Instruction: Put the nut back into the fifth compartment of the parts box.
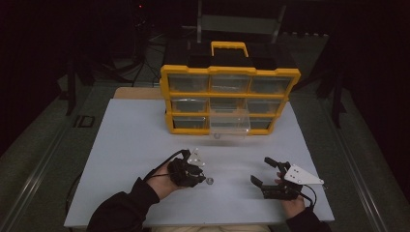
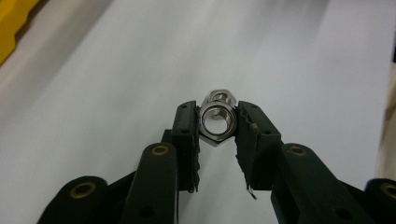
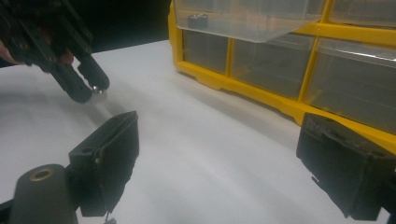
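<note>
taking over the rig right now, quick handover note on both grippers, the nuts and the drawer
Left gripper: shut on a steel nut, held just off the white board. A second nut shows right behind the first in the left gripper view; whether it is also held or lies on the board, I cannot tell.
Right gripper: open, nothing between the jaws, low over the board at the right.
Yellow organizer stands at the far edge; one clear middle drawer is pulled out, with a small dark part inside.
Done: nut picked up, drawer open.
Left, probably: carry the nut to the open drawer, drop it, shut the drawer.
</note>
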